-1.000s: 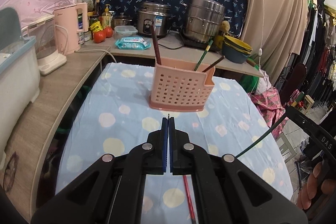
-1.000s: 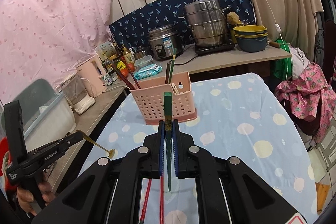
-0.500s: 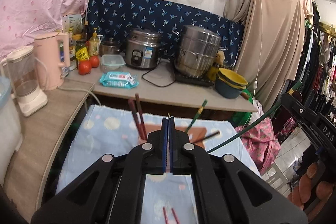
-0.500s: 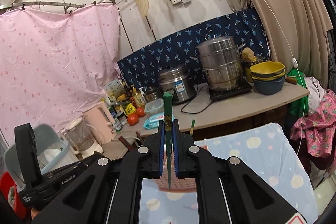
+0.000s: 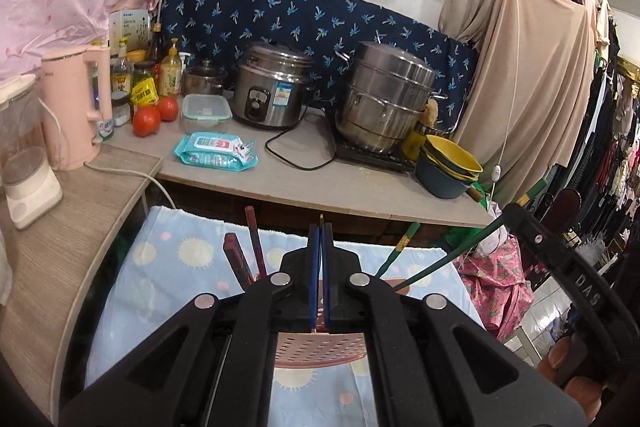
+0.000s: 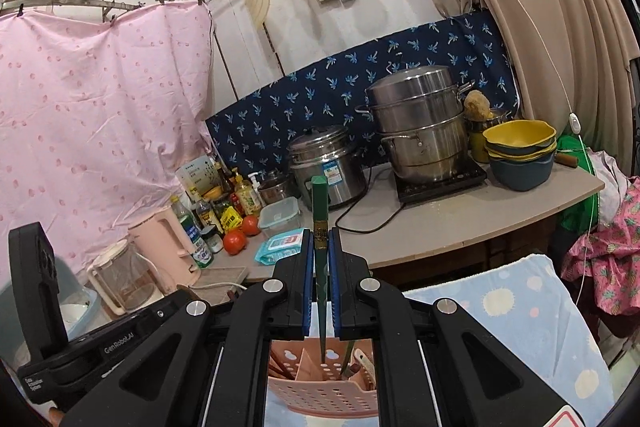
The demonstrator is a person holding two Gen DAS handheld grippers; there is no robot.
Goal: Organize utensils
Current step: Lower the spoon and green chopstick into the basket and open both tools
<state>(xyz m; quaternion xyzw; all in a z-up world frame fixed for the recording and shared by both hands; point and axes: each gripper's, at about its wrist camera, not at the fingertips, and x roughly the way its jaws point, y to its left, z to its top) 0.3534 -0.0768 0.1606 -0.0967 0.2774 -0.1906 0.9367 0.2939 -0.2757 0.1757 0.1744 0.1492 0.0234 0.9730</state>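
A pink perforated utensil basket (image 6: 320, 395) stands on the spotted cloth, right below both grippers, and shows again as the basket (image 5: 320, 347). My right gripper (image 6: 320, 233) is shut on a green chopstick (image 6: 319, 211). The chopstick's lower tip hangs over the basket's opening. Whether it is inside, I cannot tell. My left gripper (image 5: 320, 227) is shut on a thin gold utensil (image 5: 321, 217), of which only the tip shows. Dark red chopsticks (image 5: 254, 243) and another green chopstick (image 5: 396, 251) stand in the basket.
Behind the table runs a counter (image 5: 320, 187) with a rice cooker (image 5: 272, 87), a steamer pot (image 5: 384, 99), stacked bowls (image 5: 448, 167), a wipes pack (image 5: 216, 151), tomatoes (image 5: 146, 115), a pink kettle (image 5: 76, 99) and a blender (image 5: 24, 163). Clothes hang at the right.
Both grippers have risen and moved forward from in front of the basket to just above it. Each still holds its utensil. The green chopstick's tip now hangs over the basket.
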